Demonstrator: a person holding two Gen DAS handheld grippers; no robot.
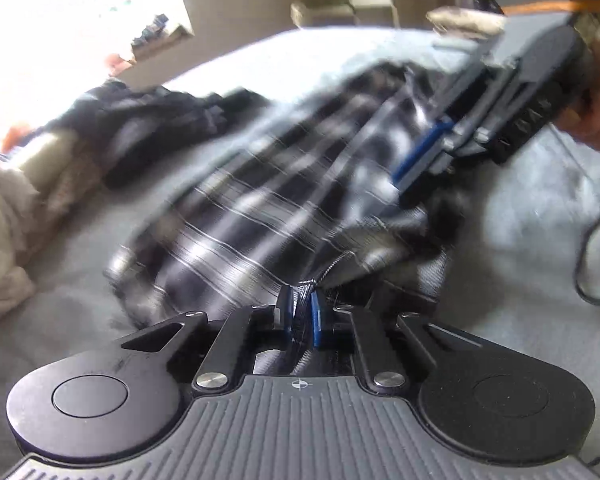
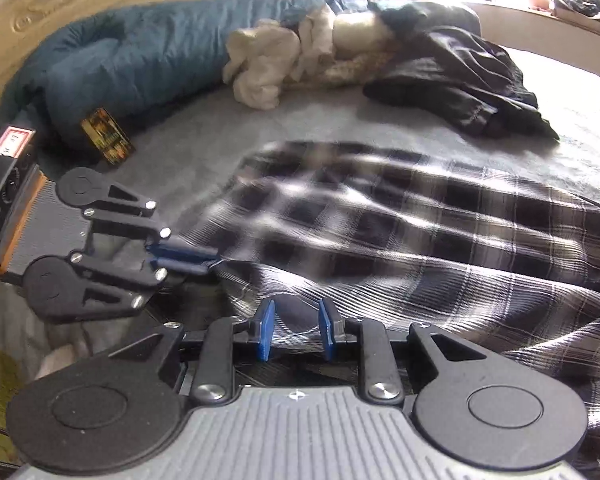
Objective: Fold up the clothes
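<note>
A black-and-white plaid shirt (image 1: 240,208) (image 2: 419,240) lies spread on the grey bed sheet (image 2: 196,132). In the left wrist view my left gripper (image 1: 300,312) is shut on a bunched edge of the shirt, with cloth pinched between the blue pads. The right wrist view shows that left gripper (image 2: 214,262) at the left, gripping the shirt's near corner. My right gripper (image 2: 296,332) has a dark fold of the shirt between its blue pads, which stand a little apart and press on it. From the left wrist view, the right gripper (image 1: 399,182) sits at the upper right over the shirt, held by a hand (image 1: 595,92).
A dark garment (image 2: 459,84) (image 1: 160,128) and a cream pile of clothes (image 2: 268,60) (image 1: 4,240) lie at the far side of the bed. A blue rolled duvet (image 2: 140,52) runs along the headboard, with a small box (image 2: 108,136) beside it. A black cable (image 1: 583,260) crosses the sheet.
</note>
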